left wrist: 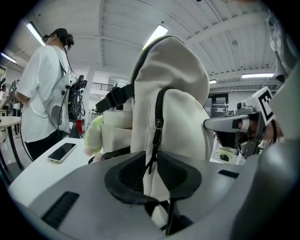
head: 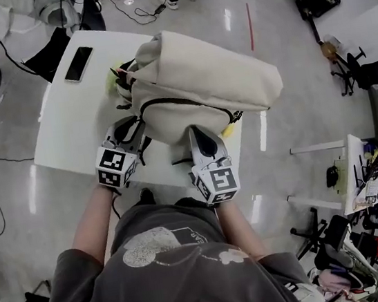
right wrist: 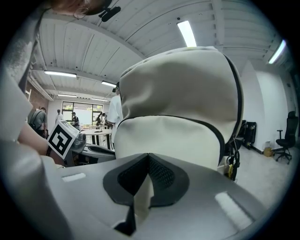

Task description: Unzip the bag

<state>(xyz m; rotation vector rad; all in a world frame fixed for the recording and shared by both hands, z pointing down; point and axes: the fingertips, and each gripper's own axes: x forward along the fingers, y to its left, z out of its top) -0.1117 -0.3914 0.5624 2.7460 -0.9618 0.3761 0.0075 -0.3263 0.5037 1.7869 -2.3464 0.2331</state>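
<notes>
The bag (head: 199,75) lies on its side on the white table (head: 68,136), right in front of both tongs, with its front pocket turned toward them.

My left tongs (head: 129,131) sit at the bag's near left corner, among the black straps (head: 125,93). In the left gripper view the jaws stand apart. The zip slider (left wrist: 158,124) hangs just above them on the black zip track (left wrist: 160,101), and its thin black pull cord (left wrist: 151,161) dangles down into the gap. I cannot see either pad pressing on the cord, so I call this one released, with the cord and the cream cloth behind it between the pads.

My right tongs (head: 197,137) are just beside the left pair, at the middle of the bag's near edge and under the arc of the zip. In the right gripper view they are clenched (right wrist: 145,183), with a fold of the bag's cream fabric nipped between the pads. The pocket rises straight ahead of them. A cluster of small charms (right wrist: 229,161) hangs at the far right end of the zip, off to that gripper's right.

Beyond the left tongs and further left, a phone (head: 79,63) lies flat on the table, well apart from the bag. A pale yellow-green soft thing (left wrist: 93,133) is tucked against the bag's far left side.
</notes>
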